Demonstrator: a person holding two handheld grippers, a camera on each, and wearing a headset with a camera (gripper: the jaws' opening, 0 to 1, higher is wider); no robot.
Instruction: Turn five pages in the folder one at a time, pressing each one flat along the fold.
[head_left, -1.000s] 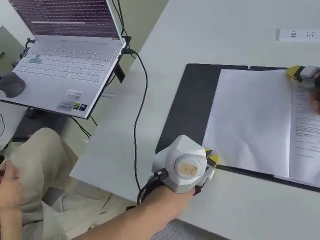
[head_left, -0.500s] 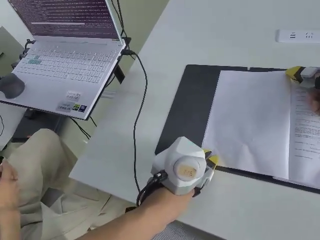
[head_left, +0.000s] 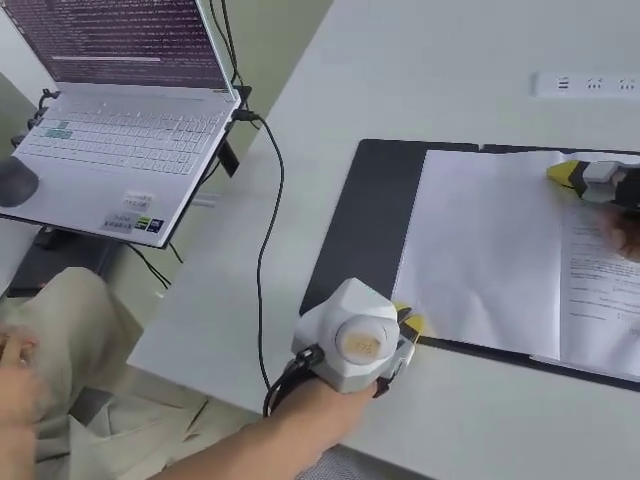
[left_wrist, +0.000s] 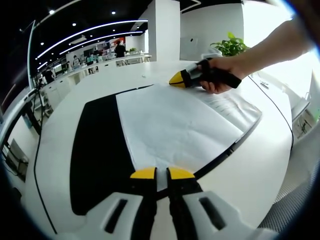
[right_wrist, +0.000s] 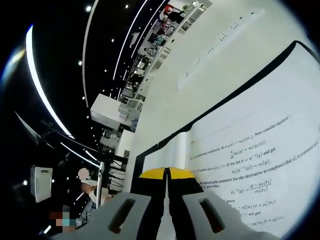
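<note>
Folder (head_left: 365, 220) unmoved — right hand-held gripper (head_left: 556, 174), closed, seemingly slid along fold (head_left: 561, 285); left hand-held gripper (head_left: 410, 322) likewise closed.

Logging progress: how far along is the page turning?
Done: at least one turned page lies blank side up on the left of the folder. In hand: the right gripper, shut, sits at the top of the fold beside the printed page; the left gripper rests shut at the bottom edge. Left: the fold press; count unclear.
</note>
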